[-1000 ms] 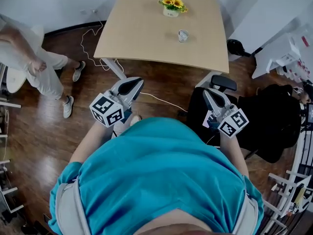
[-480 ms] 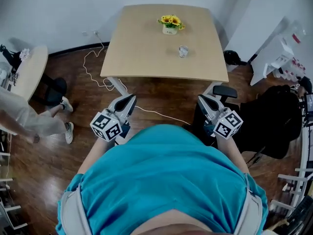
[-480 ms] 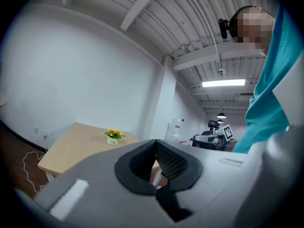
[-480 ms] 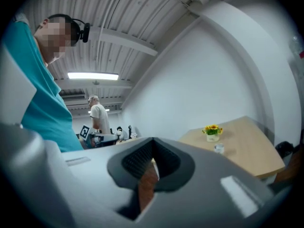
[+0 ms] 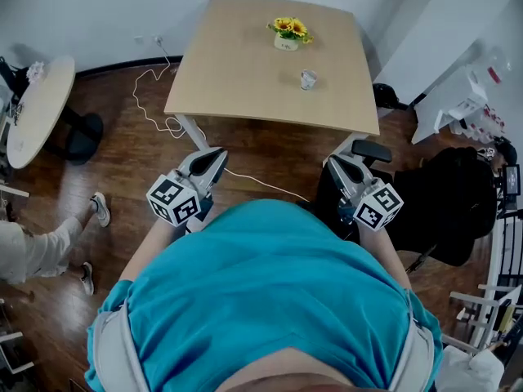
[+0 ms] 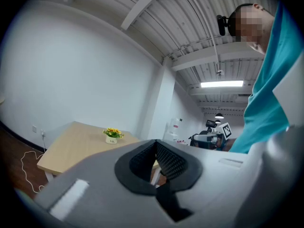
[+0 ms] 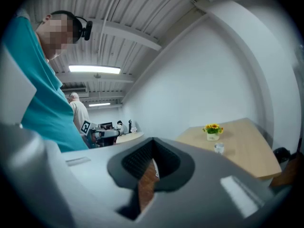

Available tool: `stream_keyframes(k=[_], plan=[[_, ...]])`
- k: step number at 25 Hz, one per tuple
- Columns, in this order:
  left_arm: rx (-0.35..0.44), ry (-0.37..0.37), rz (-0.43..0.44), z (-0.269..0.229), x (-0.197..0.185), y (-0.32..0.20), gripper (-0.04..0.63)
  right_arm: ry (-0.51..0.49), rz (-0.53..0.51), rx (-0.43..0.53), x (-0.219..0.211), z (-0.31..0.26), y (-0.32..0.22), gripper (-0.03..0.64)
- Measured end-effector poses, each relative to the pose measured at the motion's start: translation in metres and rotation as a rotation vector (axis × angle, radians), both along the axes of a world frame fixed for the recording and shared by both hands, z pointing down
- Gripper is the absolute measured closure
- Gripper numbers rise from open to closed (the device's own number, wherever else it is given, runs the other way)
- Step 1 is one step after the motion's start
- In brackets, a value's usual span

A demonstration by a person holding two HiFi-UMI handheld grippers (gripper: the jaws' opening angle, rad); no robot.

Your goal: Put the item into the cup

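Cup (image 5: 307,78): on table (image 5: 237,72), contents unclear | pot (image 5: 286,44): holds yellow flowers (image 5: 288,28)

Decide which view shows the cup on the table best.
The head view: the cup stands on the tabletop, seen from above. The right gripper view shows it small and distant; the left gripper view misses it.

Soft even indoor light, bright ceiling lamp (image 6: 222,84), fisheye bending, dark vignetted corners

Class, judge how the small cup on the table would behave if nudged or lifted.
The cup looks small and glassy, so it is probably light, slippery and breakable. It seems upright on the smooth table, so a nudge may slide or tip it.
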State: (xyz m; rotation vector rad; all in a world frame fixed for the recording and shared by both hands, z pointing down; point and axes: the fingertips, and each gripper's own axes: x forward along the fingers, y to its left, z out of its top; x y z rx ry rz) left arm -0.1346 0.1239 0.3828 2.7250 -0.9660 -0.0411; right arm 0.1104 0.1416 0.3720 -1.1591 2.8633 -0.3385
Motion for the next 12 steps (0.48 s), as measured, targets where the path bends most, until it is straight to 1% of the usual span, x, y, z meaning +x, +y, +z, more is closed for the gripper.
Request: stream_keyframes(k=[4,12], plan=[[-0.001,0.006,-0.009,-0.0028,0.0011,0.0018,0.594,0.011,-0.005,0.01,0.0014,-0.0032,0.002,0.617],[0.005,-0.006,-0.002,-0.0039,0.003,0.0052,0.594,0.008,-0.001,0.012,0.0061,-0.0042,0.0036,0.617]])
